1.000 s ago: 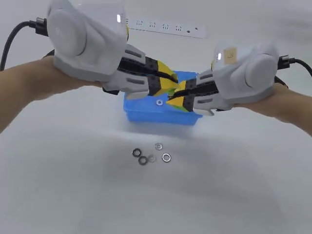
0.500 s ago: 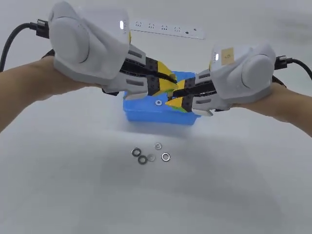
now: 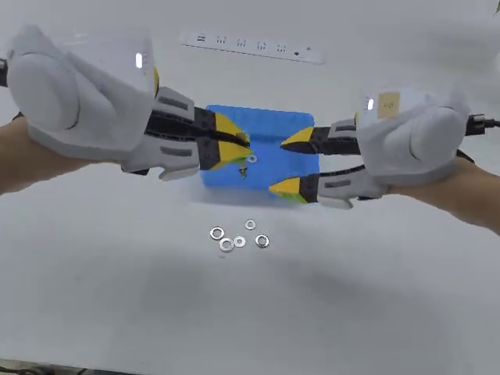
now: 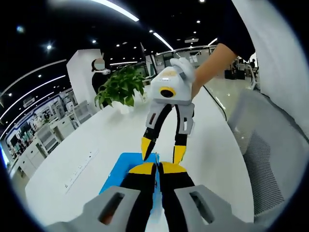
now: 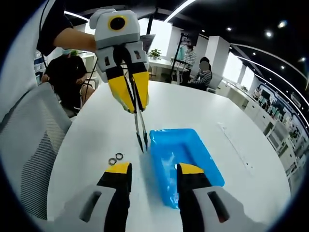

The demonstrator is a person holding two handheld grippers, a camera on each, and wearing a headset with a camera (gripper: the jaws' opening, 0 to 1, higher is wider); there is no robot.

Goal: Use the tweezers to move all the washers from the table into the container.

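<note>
Several metal washers (image 3: 238,238) lie in a small cluster on the white table (image 3: 351,297), just in front of the blue container (image 3: 266,125). One washer (image 3: 251,158) rests inside it. My left gripper (image 3: 238,150) is shut on thin tweezers (image 5: 139,125), which point down between the container (image 5: 183,159) and the washers (image 5: 116,158). Seen from the right gripper view, the left gripper (image 5: 131,104) hangs above them. My right gripper (image 3: 285,164) faces it from the right, open with nothing between its jaws, over the container's right end. The left gripper view shows the right gripper (image 4: 164,149) open.
A white power strip (image 3: 250,47) lies beyond the container at the table's far side. A mesh office chair (image 5: 29,145) stands by the table edge. People sit in the background of the right gripper view. A potted plant (image 4: 118,87) stands at the table's far end.
The two grippers, tip to tip over the container before, have drawn apart. The right gripper's jaws now stand wide open. The tweezers stay with the left gripper.
</note>
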